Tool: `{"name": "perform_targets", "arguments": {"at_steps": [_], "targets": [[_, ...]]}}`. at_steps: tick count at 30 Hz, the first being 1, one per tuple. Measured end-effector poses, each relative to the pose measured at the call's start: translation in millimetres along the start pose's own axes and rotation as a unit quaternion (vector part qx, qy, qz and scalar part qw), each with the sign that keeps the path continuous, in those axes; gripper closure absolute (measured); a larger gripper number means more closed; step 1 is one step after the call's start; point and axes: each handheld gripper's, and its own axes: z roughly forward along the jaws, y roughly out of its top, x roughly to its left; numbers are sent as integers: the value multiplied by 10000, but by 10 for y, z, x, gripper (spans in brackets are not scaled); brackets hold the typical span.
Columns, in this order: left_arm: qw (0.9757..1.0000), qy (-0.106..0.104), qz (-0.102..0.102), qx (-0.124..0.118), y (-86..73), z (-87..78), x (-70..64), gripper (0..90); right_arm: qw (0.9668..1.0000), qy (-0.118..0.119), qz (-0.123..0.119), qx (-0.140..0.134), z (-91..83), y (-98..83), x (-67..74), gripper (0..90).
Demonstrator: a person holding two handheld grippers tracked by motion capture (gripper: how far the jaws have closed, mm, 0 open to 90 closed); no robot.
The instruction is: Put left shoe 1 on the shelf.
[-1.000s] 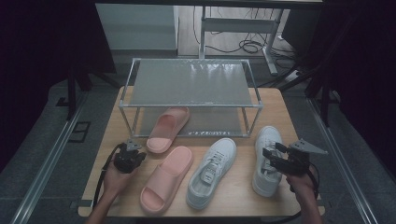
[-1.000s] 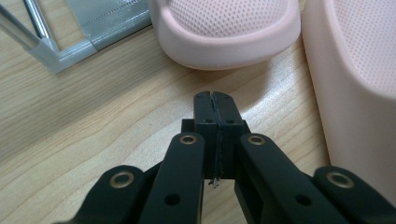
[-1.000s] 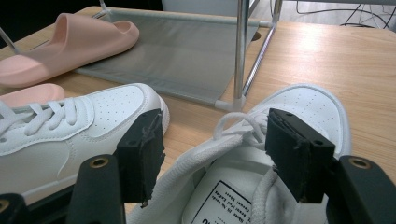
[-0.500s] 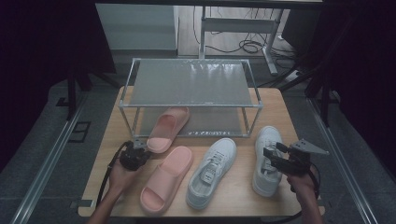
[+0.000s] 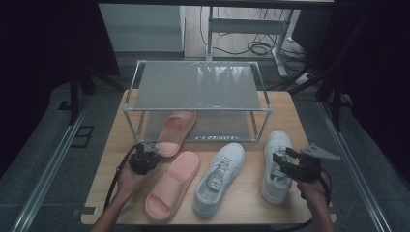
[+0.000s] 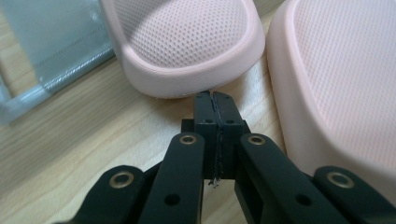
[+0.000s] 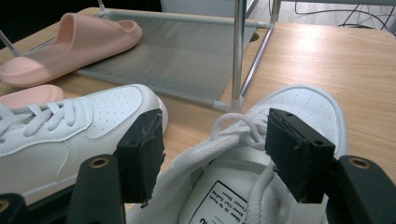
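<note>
Two pink slides and two white sneakers lie on the wooden table. The far slide (image 5: 175,131) rests with its toe on the rack's lower shelf, and the near slide (image 5: 171,186) lies in front of it. My left gripper (image 5: 148,151) sits between them at the left, shut and empty. In the left gripper view its tips (image 6: 215,95) almost touch the far slide's heel (image 6: 182,42), with the near slide (image 6: 345,79) at the right. My right gripper (image 7: 219,149) stands open over the right sneaker's (image 7: 303,102) mouth, one jaw on each side. The left sneaker (image 5: 217,179) lies beside it.
A metal-framed shoe rack (image 5: 198,87) with grey fabric shelves stands at the table's back. One front post (image 7: 238,51) rises just beyond the right sneaker's toe. Bare wood shows along the table's left and right edges. Cables lie on the floor behind.
My left hand has slid its gripper to the right, closer to the pink slides. The right gripper and all the shoes have stayed where they were.
</note>
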Motion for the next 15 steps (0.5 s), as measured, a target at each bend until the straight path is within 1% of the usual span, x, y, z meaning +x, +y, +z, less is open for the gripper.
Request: {"name": "perform_targets", "arguments": {"at_steps": [3,6,10,12,13,15], "targets": [[10000,2,65,65,74,61,-12,898,10000,-3,-9,0,3,-1,1,376],[9999,-60,110,114,158,125,-21,899,10000,-7,-2,3,3,-2,-4,376],[9996,-50,206,170,256,202,-40,898,10000,-10,15,11,3,-6,-13,376],[9996,-52,183,184,299,245,-50,898,10000,-9,17,13,5,-7,-14,376],[9996,-63,222,190,322,264,-46,899,10000,-6,17,13,5,-6,-14,376],[9997,-64,180,173,360,302,-49,898,10000,-4,14,11,4,-6,-14,376]]}}
